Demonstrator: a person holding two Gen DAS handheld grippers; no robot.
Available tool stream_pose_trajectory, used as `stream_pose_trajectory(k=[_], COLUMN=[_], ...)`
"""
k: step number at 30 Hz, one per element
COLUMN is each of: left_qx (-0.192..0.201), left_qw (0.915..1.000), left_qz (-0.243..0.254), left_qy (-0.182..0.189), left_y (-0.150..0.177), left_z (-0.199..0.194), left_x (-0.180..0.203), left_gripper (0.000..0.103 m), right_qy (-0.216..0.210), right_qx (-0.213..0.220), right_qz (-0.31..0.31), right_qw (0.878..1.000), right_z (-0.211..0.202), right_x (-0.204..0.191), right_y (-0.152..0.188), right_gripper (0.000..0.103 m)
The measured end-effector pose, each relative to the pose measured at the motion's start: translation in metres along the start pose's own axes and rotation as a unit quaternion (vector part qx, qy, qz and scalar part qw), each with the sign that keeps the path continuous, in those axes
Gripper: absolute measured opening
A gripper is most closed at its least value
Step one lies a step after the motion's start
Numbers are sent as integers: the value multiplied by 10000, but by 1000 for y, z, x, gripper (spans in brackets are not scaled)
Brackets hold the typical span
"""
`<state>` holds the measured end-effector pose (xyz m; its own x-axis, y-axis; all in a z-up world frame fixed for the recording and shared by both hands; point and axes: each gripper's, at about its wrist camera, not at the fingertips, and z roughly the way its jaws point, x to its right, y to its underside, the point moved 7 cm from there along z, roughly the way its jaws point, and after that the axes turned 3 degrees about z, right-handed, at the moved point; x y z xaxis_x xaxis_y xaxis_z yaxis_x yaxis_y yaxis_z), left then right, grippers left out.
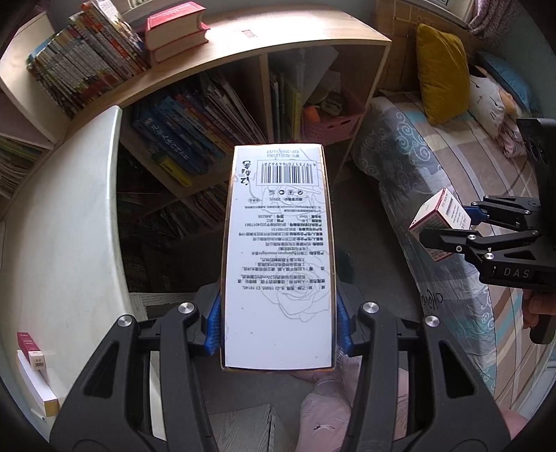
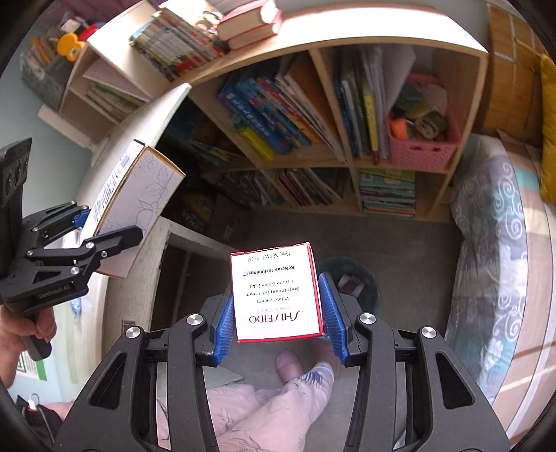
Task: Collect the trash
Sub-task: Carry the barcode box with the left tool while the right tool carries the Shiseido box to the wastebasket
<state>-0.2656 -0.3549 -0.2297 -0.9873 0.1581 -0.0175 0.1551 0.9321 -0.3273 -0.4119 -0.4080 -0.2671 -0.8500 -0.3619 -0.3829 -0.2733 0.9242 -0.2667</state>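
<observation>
Left wrist, tall box (image 1: pixel 278 257) clamped in left gripper (image 1: pixel 278 323)

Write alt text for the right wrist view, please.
The right gripper holds a small white box with red edges between its blue fingers, above a dark bin on the floor. At left, the left gripper holds a taller white box; bookshelves stand behind.

I see daylight falling from the top, glaring on the bookshelf top (image 2: pixel 365 24) and the white counter (image 1: pixel 62 222). The floor (image 2: pixel 410 236) stays dim. Fisheye bending curves every edge (corners go black), and the bed (image 2: pixel 504 278) smears slightly.
</observation>
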Motion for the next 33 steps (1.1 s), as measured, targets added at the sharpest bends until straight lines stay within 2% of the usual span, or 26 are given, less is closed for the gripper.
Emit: stream_pose_trajectory(k=[9,16,25,33], left_qx=[-456,-798,-1264,-1644], left_qw=[9984,9959,9912,9853], left_qz=[248,300,163,300], left_qy=[215,291,354,352], left_y=[2,2,13,24], left_z=[44,78,132,183], left_x=[24,38,36,35], left_gripper=[46,46,46,46], right_qy=[-14,-30,-60,-96], right_qx=[-209,-503,-878,-1107], right_qz=[381,485,621,853], right_qw=[9991,9976,9942,9901], right_z=[23,52,101,145], right_x=[25,38,60,79], right_y=[19,21,15,20], right_gripper=[46,46,46,46])
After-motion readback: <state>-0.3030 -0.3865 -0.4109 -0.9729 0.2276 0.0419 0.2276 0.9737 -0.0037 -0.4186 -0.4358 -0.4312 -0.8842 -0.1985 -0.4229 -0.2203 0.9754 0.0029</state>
